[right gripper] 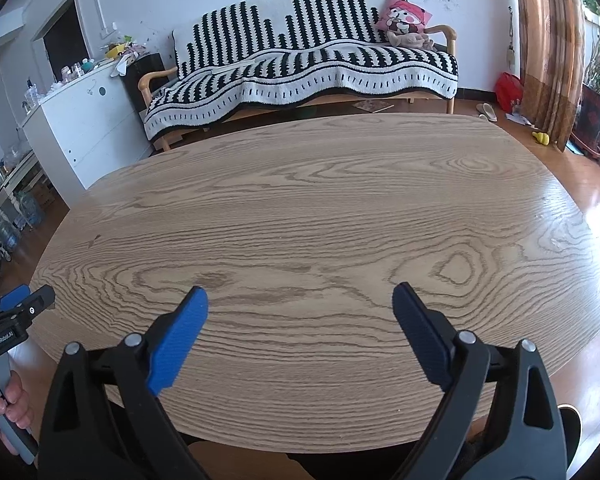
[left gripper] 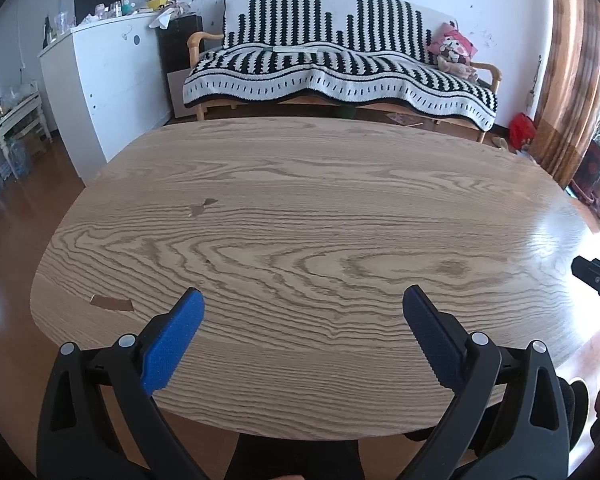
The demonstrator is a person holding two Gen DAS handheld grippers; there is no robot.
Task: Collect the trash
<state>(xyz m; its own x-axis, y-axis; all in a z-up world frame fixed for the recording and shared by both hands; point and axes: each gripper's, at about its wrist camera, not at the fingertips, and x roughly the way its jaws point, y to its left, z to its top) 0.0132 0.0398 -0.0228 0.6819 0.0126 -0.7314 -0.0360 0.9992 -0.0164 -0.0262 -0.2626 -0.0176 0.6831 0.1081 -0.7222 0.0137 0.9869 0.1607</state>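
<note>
My left gripper [left gripper: 303, 300] is open and empty, held above the near edge of an oval wooden table [left gripper: 320, 216]. My right gripper [right gripper: 300, 298] is open and empty too, above the same table [right gripper: 320, 208]. A small brown scrap of card [left gripper: 112, 303] lies on the table at its near left, just left of the left gripper's blue left finger. A smaller scrap or chip [left gripper: 204, 206] shows farther back on the left. The left gripper also shows at the left edge of the right wrist view [right gripper: 20, 304]. The right gripper's tip shows at the right edge of the left wrist view [left gripper: 596, 280].
A sofa with a black-and-white throw [left gripper: 340, 68] and a pink cushion [left gripper: 452, 46] stands behind the table. A white cabinet [left gripper: 100, 80] with clutter on top stands at the back left. Brown curtains [left gripper: 572, 60] and a red bag [left gripper: 522, 128] are at the right.
</note>
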